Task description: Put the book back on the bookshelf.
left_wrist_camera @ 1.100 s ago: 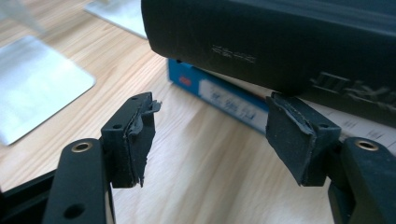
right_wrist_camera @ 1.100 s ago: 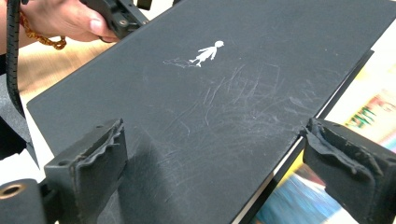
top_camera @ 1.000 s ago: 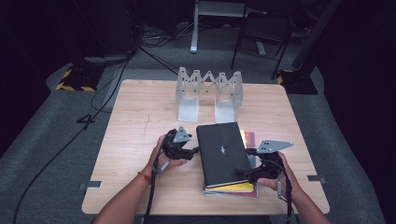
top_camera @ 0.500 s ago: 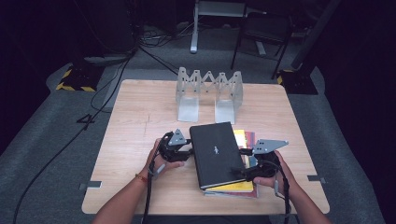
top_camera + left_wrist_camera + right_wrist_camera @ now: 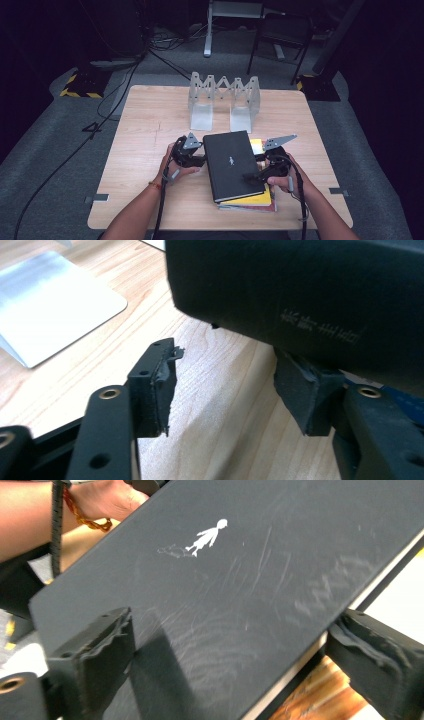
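A thick black book [image 5: 230, 162] with a small white figure on its cover [image 5: 207, 535] lies tilted on a stack of books [image 5: 257, 201] at the table's front. My right gripper [image 5: 257, 175] holds its right edge. One jaw presses on the cover and the other sits under the page edge, seen in the right gripper view [image 5: 230, 660]. My left gripper [image 5: 197, 160] is at the book's left edge, jaws apart. In the left gripper view [image 5: 230, 390] the book's spine [image 5: 300, 290] hangs above the wood, and the right jaw touches its underside.
A metal folding rack [image 5: 222, 95] stands at the back middle of the wooden table [image 5: 150, 115]; one of its flat feet [image 5: 55, 305] lies ahead of the left gripper. The person's other hand [image 5: 110, 500] is beyond the book. Cables trail off the table's left side.
The black book has shifted to the left across the stack and its left side has come up. Both grippers moved left with it.
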A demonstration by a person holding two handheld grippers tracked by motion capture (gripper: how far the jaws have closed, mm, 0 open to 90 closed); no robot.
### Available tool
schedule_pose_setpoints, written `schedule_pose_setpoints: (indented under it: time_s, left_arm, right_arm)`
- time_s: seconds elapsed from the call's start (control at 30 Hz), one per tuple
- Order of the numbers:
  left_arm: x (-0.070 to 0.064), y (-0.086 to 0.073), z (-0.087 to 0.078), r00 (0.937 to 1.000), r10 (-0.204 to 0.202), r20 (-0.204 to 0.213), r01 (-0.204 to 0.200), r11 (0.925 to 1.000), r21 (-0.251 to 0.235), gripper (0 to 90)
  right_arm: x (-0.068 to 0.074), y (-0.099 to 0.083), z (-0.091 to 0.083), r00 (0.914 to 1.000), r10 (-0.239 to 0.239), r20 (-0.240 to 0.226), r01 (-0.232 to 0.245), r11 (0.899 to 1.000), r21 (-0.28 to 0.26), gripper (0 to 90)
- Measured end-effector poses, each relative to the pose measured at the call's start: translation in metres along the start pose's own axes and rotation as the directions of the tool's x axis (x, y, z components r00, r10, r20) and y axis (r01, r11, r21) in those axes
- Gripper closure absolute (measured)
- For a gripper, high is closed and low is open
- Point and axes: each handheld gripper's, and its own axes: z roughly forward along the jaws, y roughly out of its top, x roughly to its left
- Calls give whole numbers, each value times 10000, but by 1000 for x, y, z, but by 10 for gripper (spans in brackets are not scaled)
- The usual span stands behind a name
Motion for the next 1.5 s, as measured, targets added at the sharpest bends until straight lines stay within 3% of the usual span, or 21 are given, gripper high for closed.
schedule_pose_setpoints:
  time_s: [0.17, 0.27, 0.5, 0.63, 0.87, 1.0, 1.07, 1.17, 1.33, 1.43, 1.5]
  left_arm:
    - [-2, 3, -2, 9997, 256, 47, -256, 9997, -3, 520]
    - [-1, 6, -3, 9997, 93, 233, -92, 9999, -41, 556]
    - [5, 27, -6, 9999, 7, 135, 2, 9980, -625, 586]
    - [9, 46, -15, 10000, 63, 63, -58, 9962, -869, 602]
    - [16, 73, -25, 9985, 213, 512, -163, 9952, -964, 643]
    - [18, 80, -30, 9971, 206, 728, -113, 9920, -1260, 664]
    - [16, 86, -33, 9980, 299, 564, -220, 9905, -1356, 665]
    - [13, 96, -39, 9967, 593, 557, -512, 9892, -1371, 722]
    - [6, 110, -48, 9959, 782, 449, -708, 9864, -1480, 697]
    - [1, 110, -53, 9956, 786, 514, -694, 9847, -1600, 706]
    - [0, 109, -56, 9950, 794, 603, -683, 9835, -1677, 701]
  right_arm:
    - [1, -2, -2, 9998, -217, 27, 217, 9996, -183, 62]
    - [3, -3, -3, 9993, -318, 175, 323, 9990, -305, 63]
    - [10, -4, -12, 9891, -1110, 968, 1199, 9886, -915, 84]
    - [12, -4, -21, 9769, -1439, 1580, 1676, 9746, -1488, 184]
    - [15, -2, -35, 9493, -1918, 2492, 2450, 9479, -2035, 344]
    - [13, -2, -41, 9400, -2202, 2606, 2804, 9338, -2223, 425]
    - [11, -2, -45, 9382, -2285, 2599, 2916, 9264, -2381, 466]
    - [11, -2, -50, 9269, -2529, 2771, 3231, 9136, -2469, 512]
    - [15, -6, -61, 9084, -2876, 3033, 3701, 8907, -2640, 597]
    - [19, -10, -65, 9001, -3044, 3116, 3909, 8801, -2696, 615]
    - [23, -13, -65, 8918, -3202, 3198, 4114, 8679, -2784, 616]
